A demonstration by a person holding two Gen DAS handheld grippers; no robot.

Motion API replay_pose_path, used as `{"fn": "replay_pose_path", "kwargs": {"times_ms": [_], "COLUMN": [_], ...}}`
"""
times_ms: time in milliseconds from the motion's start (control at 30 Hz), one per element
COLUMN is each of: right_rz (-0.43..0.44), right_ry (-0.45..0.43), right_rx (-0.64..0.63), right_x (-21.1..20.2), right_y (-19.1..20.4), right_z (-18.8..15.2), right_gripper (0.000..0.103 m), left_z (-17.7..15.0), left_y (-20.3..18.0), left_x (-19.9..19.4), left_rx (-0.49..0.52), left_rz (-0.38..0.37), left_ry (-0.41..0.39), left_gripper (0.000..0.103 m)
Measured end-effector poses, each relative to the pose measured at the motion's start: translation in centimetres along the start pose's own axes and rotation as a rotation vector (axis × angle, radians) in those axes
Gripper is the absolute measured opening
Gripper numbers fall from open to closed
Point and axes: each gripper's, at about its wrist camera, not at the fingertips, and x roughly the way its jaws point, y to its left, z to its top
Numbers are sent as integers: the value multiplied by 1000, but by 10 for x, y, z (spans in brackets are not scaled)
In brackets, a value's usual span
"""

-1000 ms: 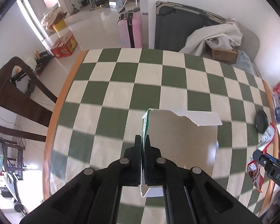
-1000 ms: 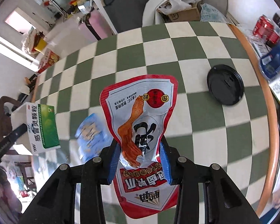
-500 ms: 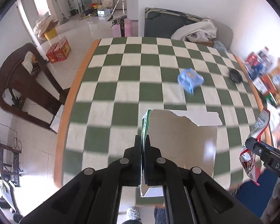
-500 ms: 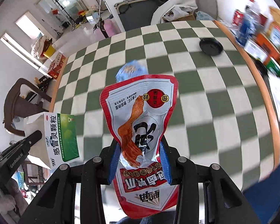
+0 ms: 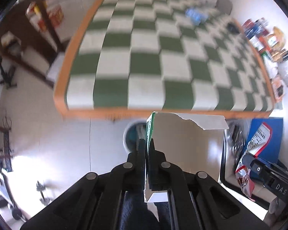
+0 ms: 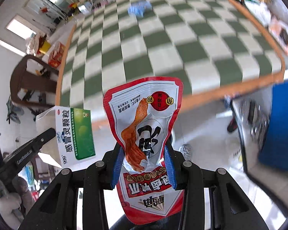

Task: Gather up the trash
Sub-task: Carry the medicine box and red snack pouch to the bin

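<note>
My left gripper (image 5: 147,147) pinches the torn box (image 5: 184,149); my right gripper (image 6: 144,163) clamps the snack pouch (image 6: 146,134). Both hang over pale floor (image 5: 48,134), off the checkered table's (image 5: 144,67) near edge. A blue wrapper (image 6: 139,8) lies toward its far edge.

Box (image 5: 186,153): torn white-green carton, held off the bench's near edge.
Wrapper (image 6: 146,134): red-white snack pouch, upright, held right of the box.
Blue wrapper (image 6: 139,8): crumpled, far on the bench (image 6: 144,44).
</note>
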Motion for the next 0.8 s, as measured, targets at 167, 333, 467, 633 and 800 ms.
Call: {"fn": "replay_pose_path", "kwargs": {"times_ms": [167,333,467,633,800], "right_rz": [-14,-31,-39,-36,-25], "right_ry": [116,201,234,278,291], "right_rx": [11,27,54,88,91], "right_x": [55,135,211,315,410], "right_y": [-13,-35,-57,-85,-106], "right_z": [-43,-64,-68,-67,-58], "right_gripper": [41,41,41,41,41], "left_z": [-31,-43,-56,-60,-52], "left_y": [20,32,47,53,53], "left_x": [56,135,210,291,375], "left_rx": [-65,-95,-133,-127,-88], "left_rz": [4,26,30,32,40], "left_ry": [99,175,233,271,309], "left_gripper": [0,0,0,0,3]}}
